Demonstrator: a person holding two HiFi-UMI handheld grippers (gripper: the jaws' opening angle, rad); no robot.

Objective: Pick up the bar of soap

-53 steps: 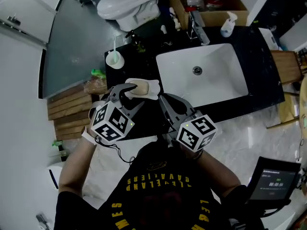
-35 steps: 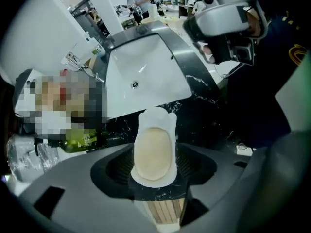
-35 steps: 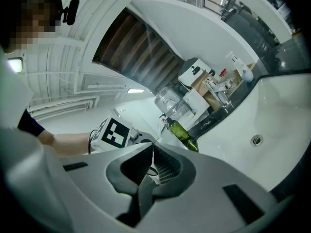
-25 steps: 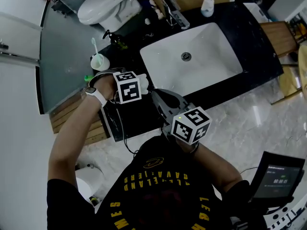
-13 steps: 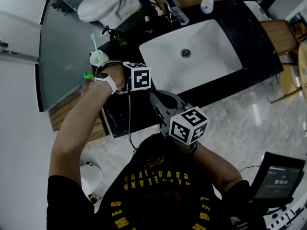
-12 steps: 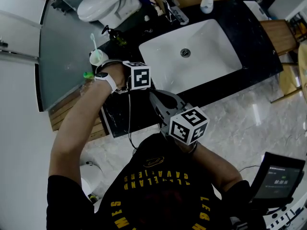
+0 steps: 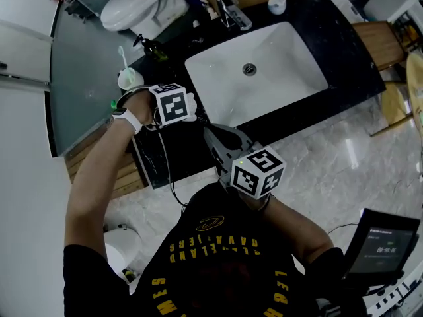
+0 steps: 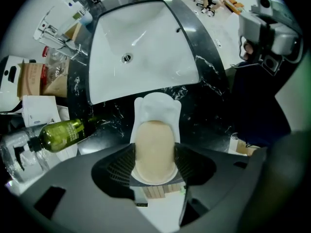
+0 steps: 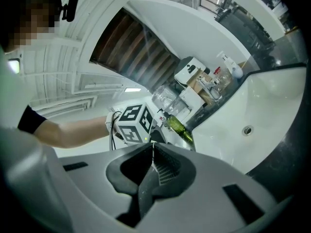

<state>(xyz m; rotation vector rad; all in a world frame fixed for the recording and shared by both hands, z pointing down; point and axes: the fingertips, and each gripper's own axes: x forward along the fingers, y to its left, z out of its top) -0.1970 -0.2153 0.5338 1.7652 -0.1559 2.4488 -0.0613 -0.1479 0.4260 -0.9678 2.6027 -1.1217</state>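
Note:
A beige bar of soap lies on a white soap dish on the black counter, left of the sink. My left gripper points steeply down over it. Its jaws have just been closing, and their ribbed pads now press the soap's two long sides. In the head view the left gripper hides the soap under its marker cube. My right gripper hangs back near the counter's front edge, shut with nothing in it; in the right gripper view the right gripper shows its tips meeting.
The white sink fills the counter's middle, with the faucet behind it. A green bottle lies just left of the dish. A cup with a toothbrush stands at the counter's left end, and a spray bottle at the back.
Since the earliest frame my left gripper has gone forward and tipped down over the soap dish, covering the soap in the head view. The right gripper has stayed put.

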